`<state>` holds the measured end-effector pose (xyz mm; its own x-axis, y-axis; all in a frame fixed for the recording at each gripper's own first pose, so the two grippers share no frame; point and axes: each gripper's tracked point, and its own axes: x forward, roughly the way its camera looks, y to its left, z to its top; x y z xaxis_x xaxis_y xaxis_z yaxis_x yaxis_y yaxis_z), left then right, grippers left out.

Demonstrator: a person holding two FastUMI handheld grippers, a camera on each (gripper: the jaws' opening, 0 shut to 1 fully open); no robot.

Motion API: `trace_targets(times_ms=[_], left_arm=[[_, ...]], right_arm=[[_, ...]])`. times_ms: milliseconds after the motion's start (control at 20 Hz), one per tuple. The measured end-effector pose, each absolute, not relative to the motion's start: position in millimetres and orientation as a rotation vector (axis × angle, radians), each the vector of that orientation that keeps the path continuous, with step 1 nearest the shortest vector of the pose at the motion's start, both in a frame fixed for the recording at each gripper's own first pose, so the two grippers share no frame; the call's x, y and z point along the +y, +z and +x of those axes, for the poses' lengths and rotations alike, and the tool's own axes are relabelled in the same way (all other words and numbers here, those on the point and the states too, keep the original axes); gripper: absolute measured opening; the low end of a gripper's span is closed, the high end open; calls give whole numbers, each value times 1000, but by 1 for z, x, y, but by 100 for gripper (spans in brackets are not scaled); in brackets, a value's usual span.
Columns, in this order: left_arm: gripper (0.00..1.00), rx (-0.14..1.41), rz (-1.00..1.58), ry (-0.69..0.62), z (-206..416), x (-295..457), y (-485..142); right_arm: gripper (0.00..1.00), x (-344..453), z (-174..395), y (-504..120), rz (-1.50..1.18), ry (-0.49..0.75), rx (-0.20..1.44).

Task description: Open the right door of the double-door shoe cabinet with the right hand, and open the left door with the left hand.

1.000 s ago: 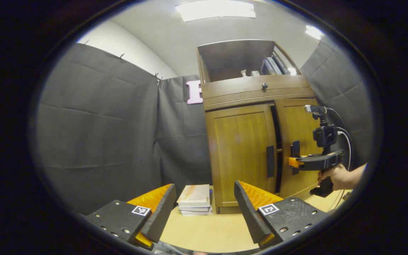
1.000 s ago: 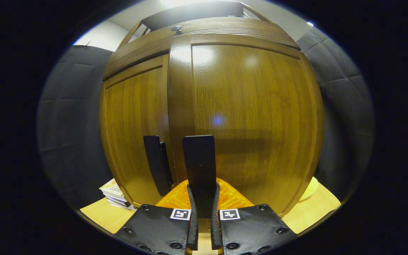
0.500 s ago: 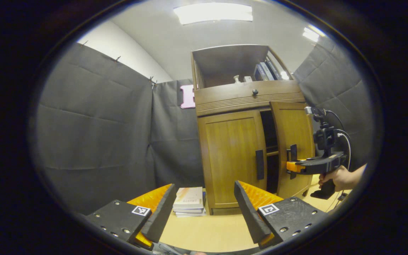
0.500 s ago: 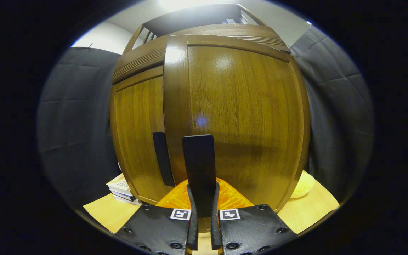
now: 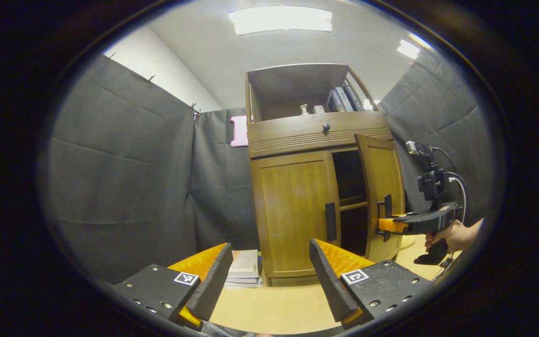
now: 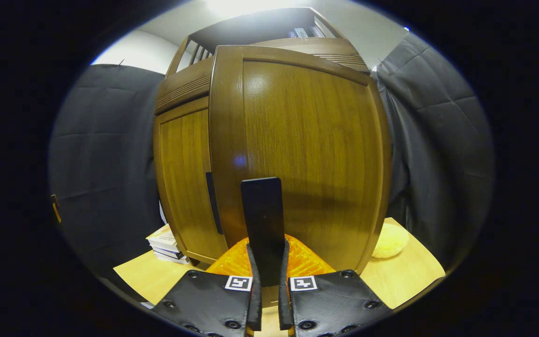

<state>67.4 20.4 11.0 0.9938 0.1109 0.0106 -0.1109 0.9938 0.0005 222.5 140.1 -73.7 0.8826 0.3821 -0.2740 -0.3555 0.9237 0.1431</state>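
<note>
Right door (image 5: pixel 382 194) of the shoe cabinet (image 5: pixel 316 133) stands part-open on the table (image 5: pixel 274 306) — right gripper (image 6: pixel 266 281) clamped on its handle (image 6: pixel 263 220); left door (image 5: pixel 293 215) closed, left gripper (image 5: pixel 269 276) spread wide, empty — that half remains.

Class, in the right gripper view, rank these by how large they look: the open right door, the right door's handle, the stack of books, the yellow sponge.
1. Right door, by far the largest.
2. Right door's handle, though it is nearest the camera, which enlarges it.
3. Stack of books and yellow sponge: these look alike, so I won't rank them.
</note>
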Motion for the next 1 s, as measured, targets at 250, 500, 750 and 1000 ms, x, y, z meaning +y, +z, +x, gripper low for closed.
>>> trace_targets(times_ms=[250, 500, 750, 1000], left_arm=[[96, -22, -4, 64, 68, 15, 13], [96, -33, -7, -1, 68, 7, 16], [96, -40, -7, -56, 71, 3, 17], [96, -50, -4, -96, 78, -3, 15]], right_arm=[[16, 115, 204, -70, 92, 365, 305], [16, 90, 189, -67, 92, 332, 312], [13, 66, 179, -64, 94, 300, 316], [15, 40, 171, -62, 93, 268, 315]])
